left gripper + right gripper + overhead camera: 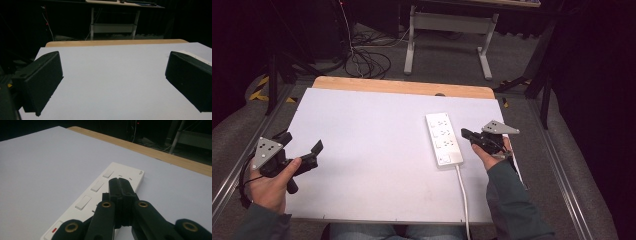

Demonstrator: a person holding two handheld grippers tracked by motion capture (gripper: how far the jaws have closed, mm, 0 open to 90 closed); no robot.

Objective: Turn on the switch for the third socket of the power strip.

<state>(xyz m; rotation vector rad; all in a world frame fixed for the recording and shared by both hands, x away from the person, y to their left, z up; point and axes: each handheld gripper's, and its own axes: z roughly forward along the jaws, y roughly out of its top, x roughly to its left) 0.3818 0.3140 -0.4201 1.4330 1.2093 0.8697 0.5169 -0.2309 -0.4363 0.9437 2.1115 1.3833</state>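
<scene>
A long white plastic power strip (444,139) lies flat on the table, over on the right half and nearer the right edge than the left. It runs from the far side toward the near side. It has a row of white switches along one side and plug holes along the other, and a small red mark shows at one end of it. Its white cord (464,192) comes out of the near end and runs down to the near edge of the table.

The right gripper (464,133) is just beside the power strip, on its right. The two black jaws are clenched tight together, with nothing between them. In the right gripper view the closed tip (118,180) hangs over the strip, near the switches. I cannot tell if it touches the strip. A hand in a dark green sleeve (512,195) holds this gripper, and a grey three-cornered plate (498,128) sits on top of it.

The left gripper (317,149) is well apart from the strip, near the left edge of the table. Its black jaws stand wide apart with nothing in them, and in the left gripper view bare white table shows between them.

The table (372,150) has a plain white top, with a strip of light wood (402,87) along the far edge. Behind it, on the grey floor, stand the white legs of another table (447,42) and some loose dark cables (367,62).
</scene>
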